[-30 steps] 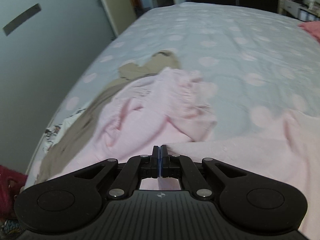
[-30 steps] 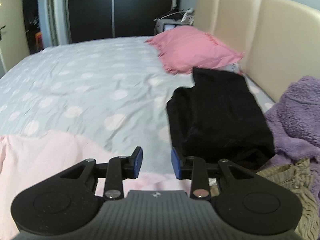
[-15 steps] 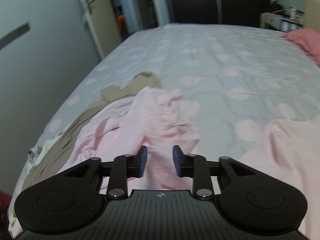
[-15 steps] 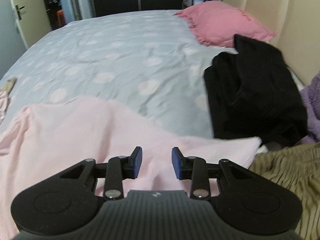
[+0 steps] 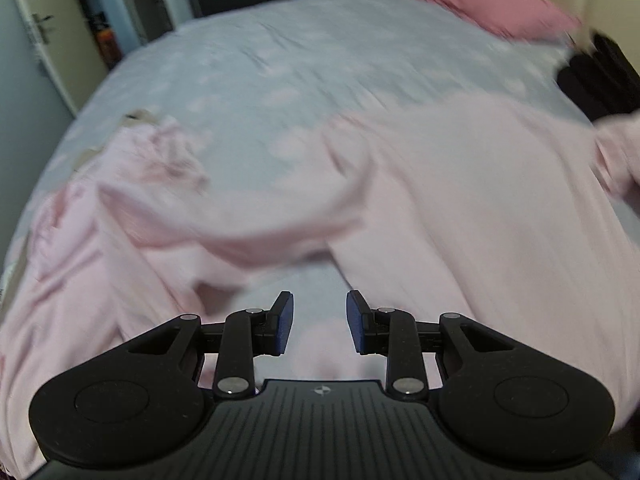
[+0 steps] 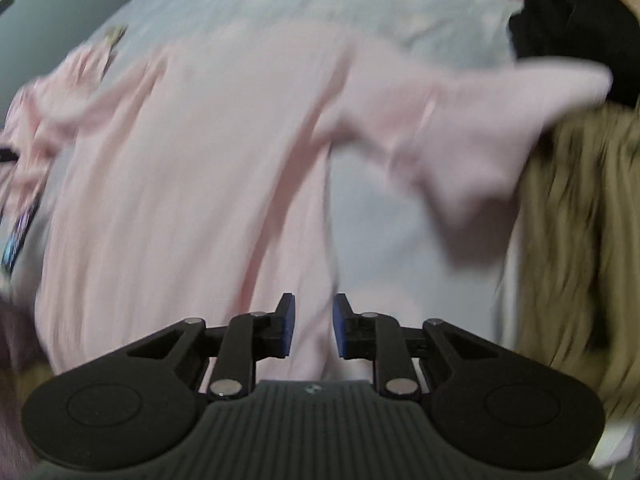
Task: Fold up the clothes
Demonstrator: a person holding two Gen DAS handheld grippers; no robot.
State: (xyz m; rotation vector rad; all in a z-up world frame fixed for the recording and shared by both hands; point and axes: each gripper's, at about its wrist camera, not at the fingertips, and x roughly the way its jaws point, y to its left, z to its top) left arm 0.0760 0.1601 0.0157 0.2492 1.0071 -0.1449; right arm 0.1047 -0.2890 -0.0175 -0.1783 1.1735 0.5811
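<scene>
Hovering Over the Pink Garment

Looking down both wrist views, we see the pale pink garment (image 5: pixel 460 200) spread across the dotted grey bed (image 5: pixel 300 60), sleeves out to either side. Our left hand-held gripper (image 5: pixel 319 318) hangs over it with jaws apart and nothing clamped. Our right hand-held gripper (image 6: pixel 313 326) is closing, pink cloth showing beyond its gap, not yet pinched. A black garment (image 6: pixel 572 28) and an olive one (image 6: pixel 576 240) lie to the right.

Both views are smeared by motion. The pink garment (image 5: pixel 460 200) runs off the lower and left edges of the left wrist view, its folds unreadable. The black garment (image 6: pixel 576 28) and the olive cloth (image 6: pixel 580 220) are cut by the right edge. The pillow (image 5: pixel 492 8) is blurred.
</scene>
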